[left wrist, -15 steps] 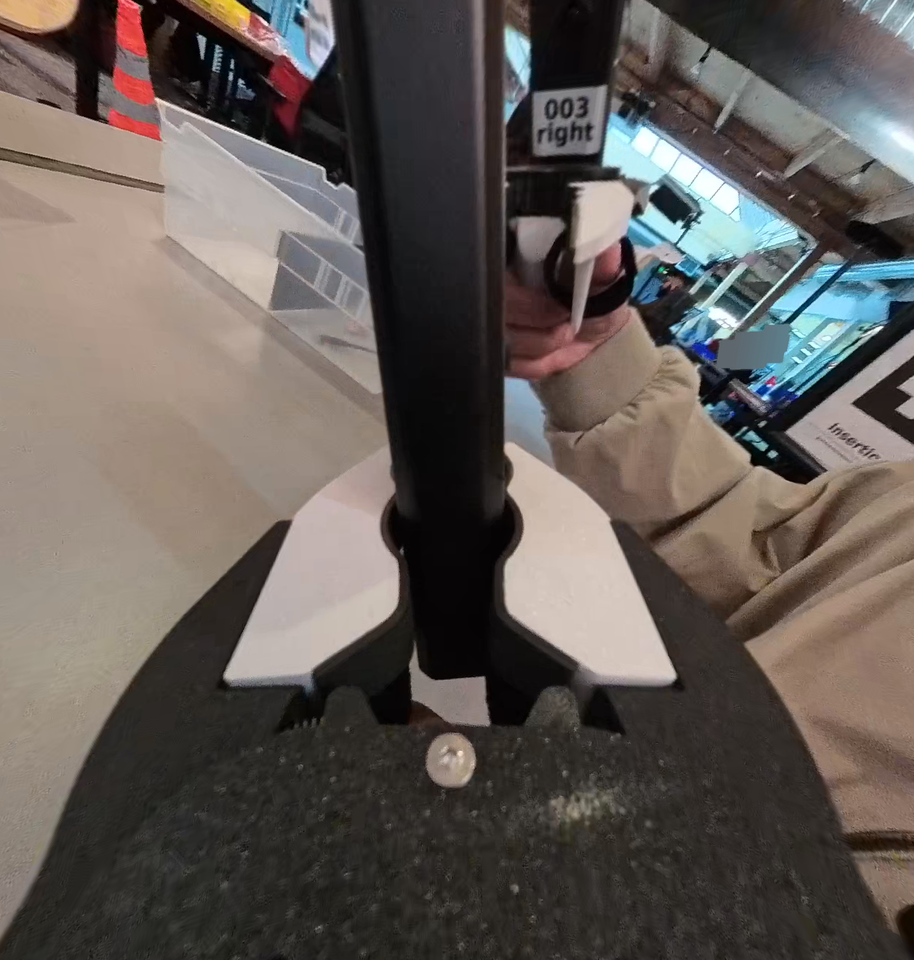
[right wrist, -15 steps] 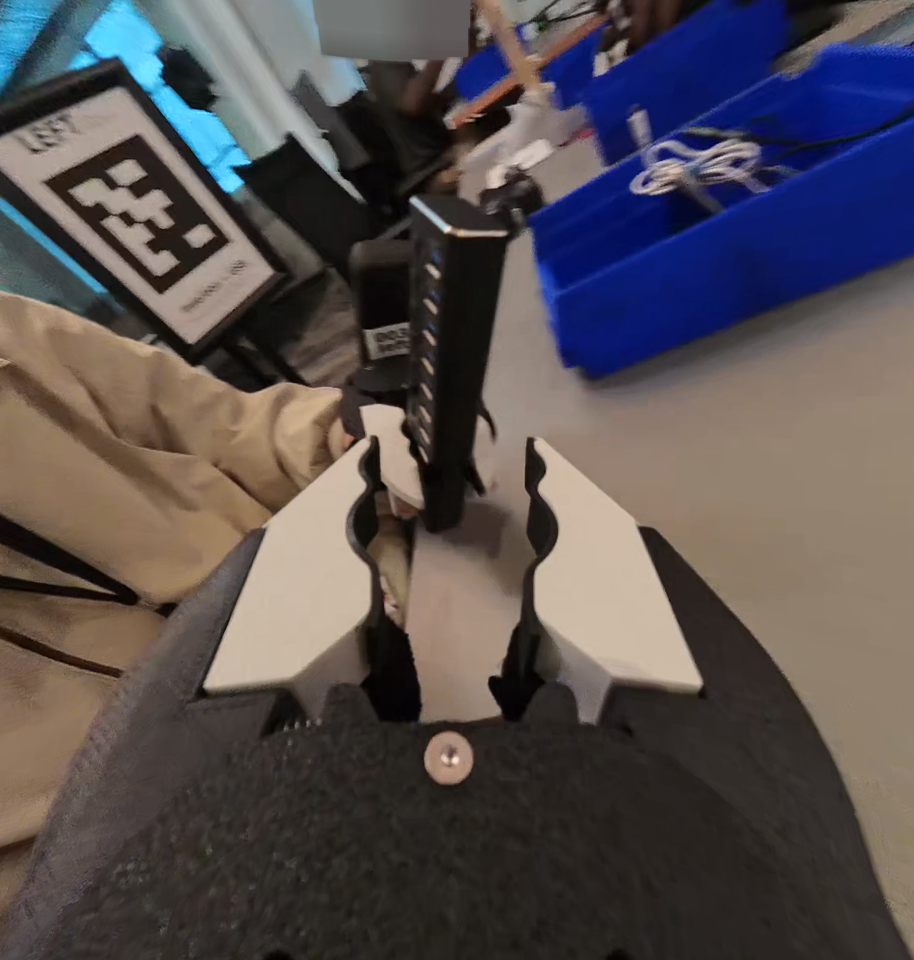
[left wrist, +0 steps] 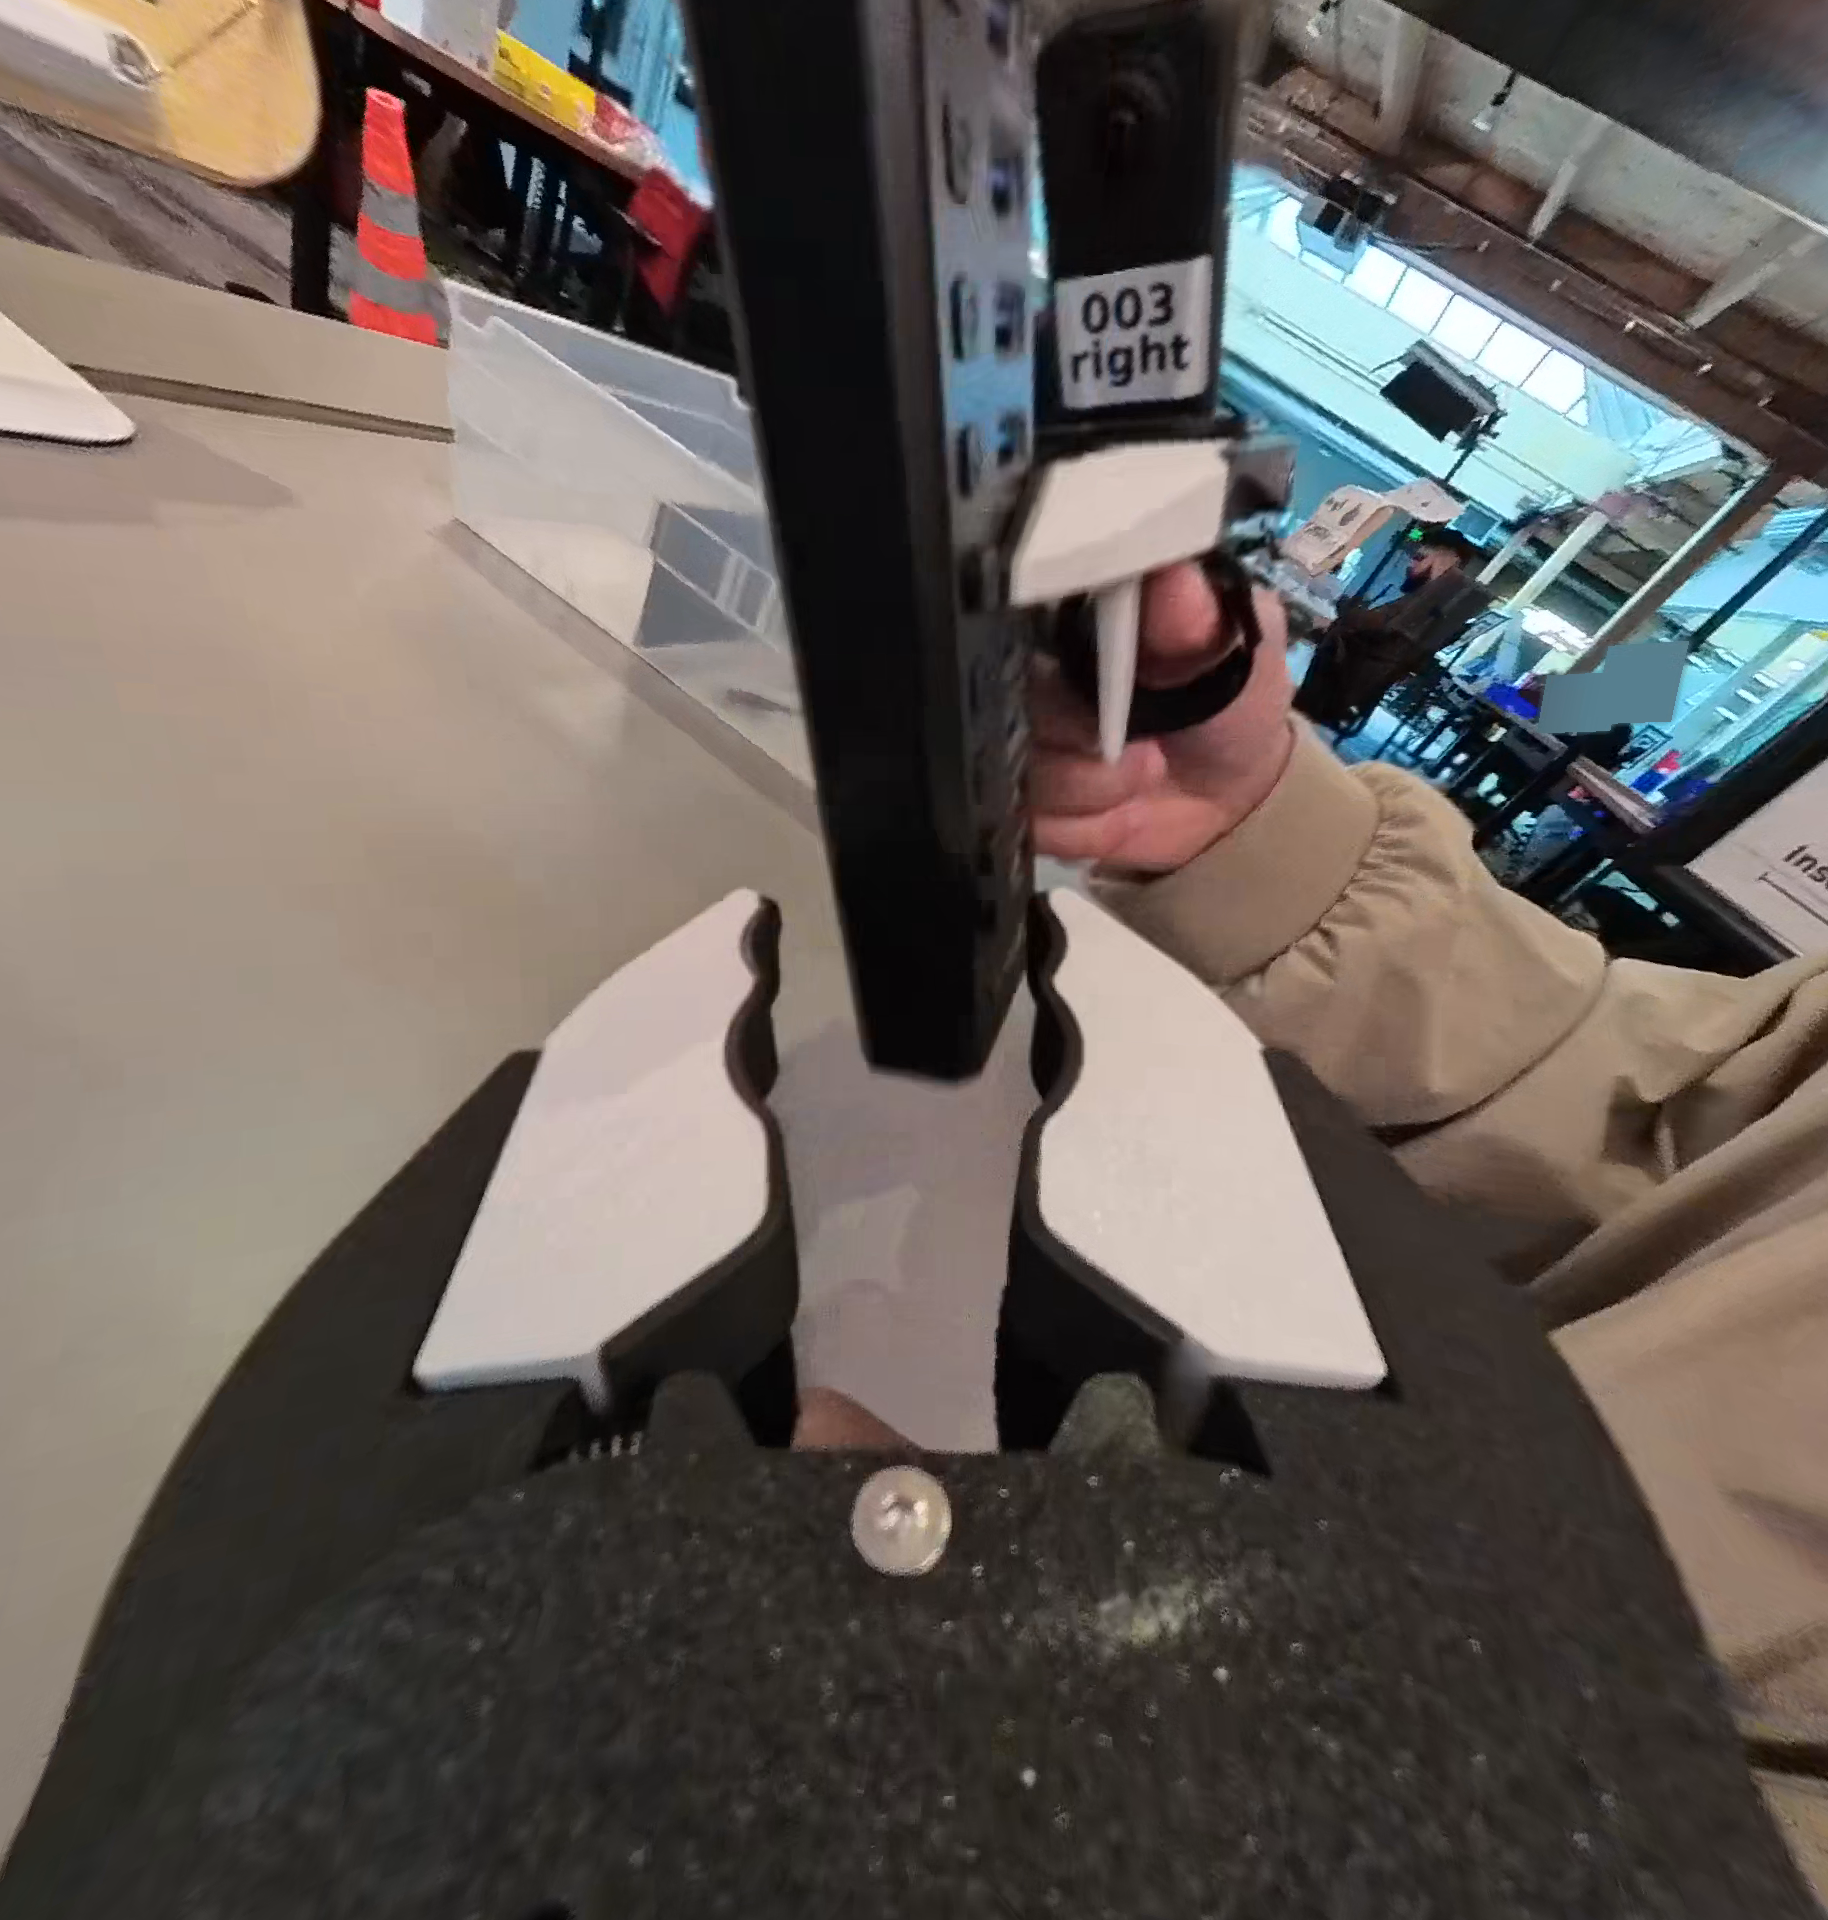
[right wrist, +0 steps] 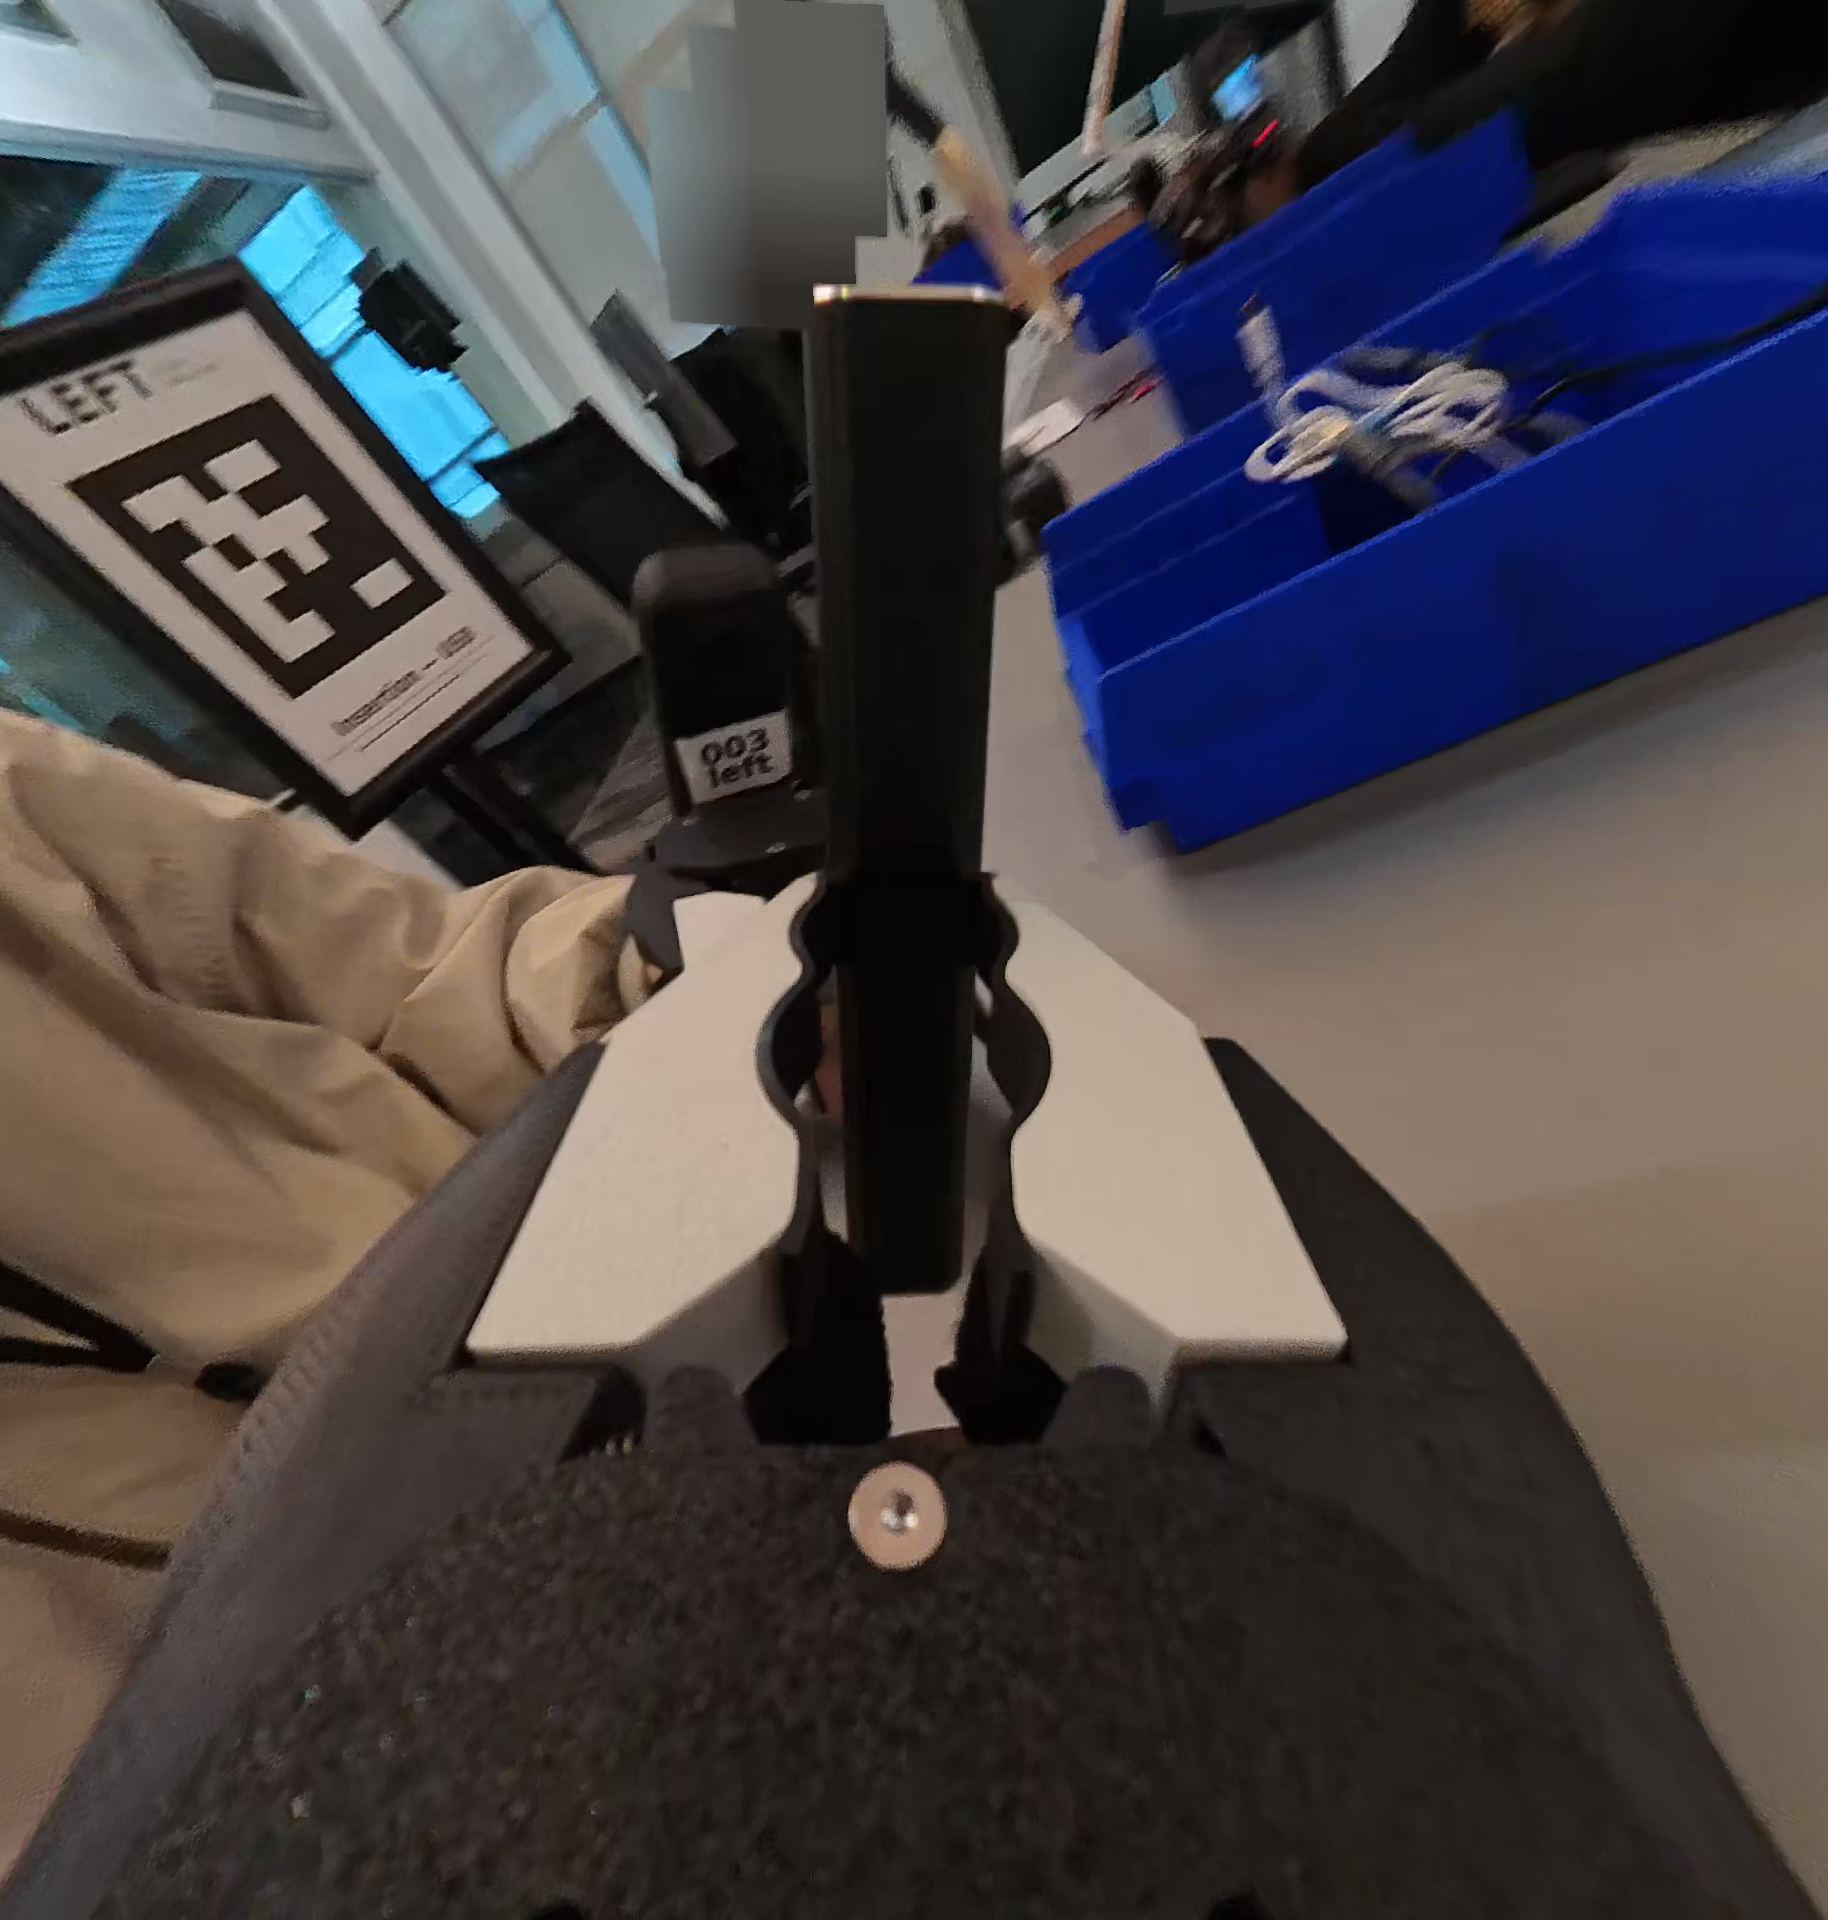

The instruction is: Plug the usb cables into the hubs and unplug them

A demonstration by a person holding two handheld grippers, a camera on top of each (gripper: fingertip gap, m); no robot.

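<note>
A long black USB hub [left wrist: 889,520] stands upright over the grey table, its row of ports facing right in the left wrist view. My left gripper [left wrist: 899,925] is open, and the hub's lower end sits between its fingertips, close to the right finger. My right gripper [right wrist: 902,904] is shut on the hub [right wrist: 905,675] near its lower end. The right gripper's body and a white finger [left wrist: 1118,520] show behind the hub, held by a hand. The left gripper's body [right wrist: 718,675] shows behind the hub in the right wrist view. A coiled white cable [right wrist: 1377,416] lies in a blue bin.
Blue bins [right wrist: 1409,665] stand on the table at the right. A clear plastic organiser [left wrist: 598,457] stands at the back left, with an orange cone [left wrist: 390,239] beyond it. A framed marker sign [right wrist: 255,551] stands at the left. A beige sleeve [left wrist: 1461,1039] reaches in from the right. Some 6 cm of space lies between my two pairs of fingers.
My left gripper has opened and let go of the hub. My right gripper has moved forward and shut on the hub's lower end.
</note>
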